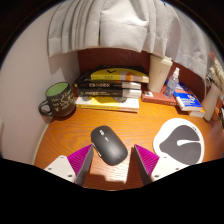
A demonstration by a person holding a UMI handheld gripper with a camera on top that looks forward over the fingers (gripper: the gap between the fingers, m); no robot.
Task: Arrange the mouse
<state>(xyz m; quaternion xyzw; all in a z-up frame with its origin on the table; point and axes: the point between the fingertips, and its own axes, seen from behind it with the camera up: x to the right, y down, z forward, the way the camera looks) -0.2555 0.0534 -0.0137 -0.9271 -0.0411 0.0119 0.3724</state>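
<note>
A dark grey computer mouse (109, 145) lies on the wooden desk (65, 135), pointing slightly left and away. My gripper (112, 164) is open, its pink pads (81, 161) standing at either side of the mouse's near end, with a gap on each side. The mouse rests on the desk between and just ahead of the fingers. A white round mouse pad (183, 141) with a dark wrist rest lies to the right of the mouse.
A green mug (58, 99) stands at the left. A stack of books (108, 88) lies at the back under a grey curtain (110, 25). A small bottle (175, 80) and a blue box (187, 100) stand at the back right.
</note>
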